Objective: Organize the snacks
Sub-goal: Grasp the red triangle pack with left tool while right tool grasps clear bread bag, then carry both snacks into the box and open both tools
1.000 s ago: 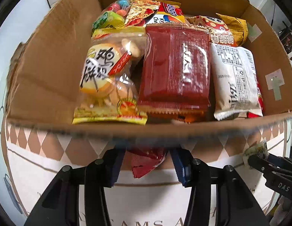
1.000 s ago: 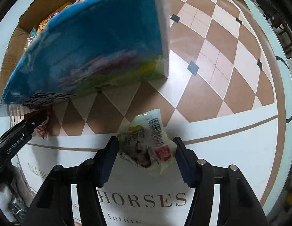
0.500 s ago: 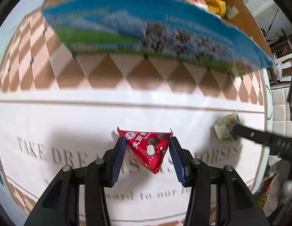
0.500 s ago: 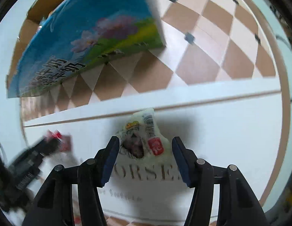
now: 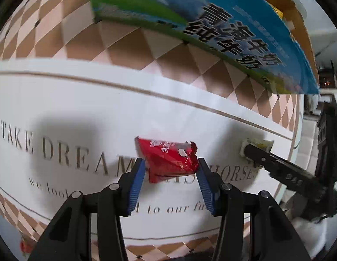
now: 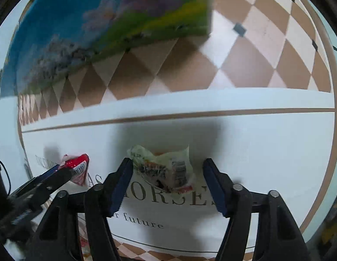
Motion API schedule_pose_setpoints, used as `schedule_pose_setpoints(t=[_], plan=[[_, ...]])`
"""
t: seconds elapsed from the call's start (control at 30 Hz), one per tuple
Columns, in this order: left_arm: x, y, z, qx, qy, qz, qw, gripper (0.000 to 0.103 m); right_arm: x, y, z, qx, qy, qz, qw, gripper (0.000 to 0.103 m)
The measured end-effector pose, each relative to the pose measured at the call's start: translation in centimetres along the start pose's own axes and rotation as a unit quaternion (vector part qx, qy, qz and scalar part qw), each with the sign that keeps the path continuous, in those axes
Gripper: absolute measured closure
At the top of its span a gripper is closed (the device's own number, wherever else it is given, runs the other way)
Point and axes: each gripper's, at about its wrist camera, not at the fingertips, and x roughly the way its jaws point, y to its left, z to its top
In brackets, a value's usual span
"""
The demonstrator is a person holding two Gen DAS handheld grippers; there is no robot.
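Observation:
A red triangular snack packet (image 5: 168,158) sits pinched between the blue pads of my left gripper (image 5: 170,163), just above the white lettered tablecloth (image 5: 59,108). A crumpled pale green and white packet (image 6: 164,167) lies between the jaws of my right gripper (image 6: 168,165), which are closing. Its left pad (image 6: 122,180) touches the packet and the right pad stands apart from it. The right wrist view shows the left gripper (image 6: 66,169) with the red packet (image 6: 78,165) at the lower left. One right finger (image 5: 262,157) covers the pale packet (image 5: 258,144) in the left wrist view.
A blue and green printed cardboard box (image 5: 212,21) (image 6: 103,32) stands behind both grippers on the brown checkered part of the cloth (image 6: 244,61). Its contents are hidden except a yellow scrap (image 5: 277,10). A small red item (image 5: 26,246) lies at the near cloth edge.
The left gripper drew back from the open snack box with the red packet and now hangs over the lettered cloth, rolled somewhat. The pale packet has shifted against the right gripper's left pad.

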Motion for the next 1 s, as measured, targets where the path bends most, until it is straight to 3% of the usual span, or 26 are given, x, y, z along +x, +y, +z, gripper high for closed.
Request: schedule_pose_setpoints(t=[0.1,0.3,0.6,1.0], plan=[[-1.1,0.5,-0.6,-0.004,-0.001,-0.004,1.0000,0.057,0.2,1.1,-0.6,-0.018,0.002,-0.006,1.000,0.056],[-0.6,0.3,-0.5,-0.009,0.014,-0.010,0.9998,0.054,0.5,2.3,-1.8,-0.036,0.010,-0.009,0.999,0.057],[3.8,-3.4,1.0,0.020,0.031,0.049,0.9981,0.054,0.9,1.9,-2.4,-0.019,0.019,-0.004,1.000,0.057],[3.2,-5.1,1.3,0.033,-0.018,0.074,0.9965,0.062,0.8,2.2,-3.0,-0.021,0.004,-0.019,1.000,0.062]])
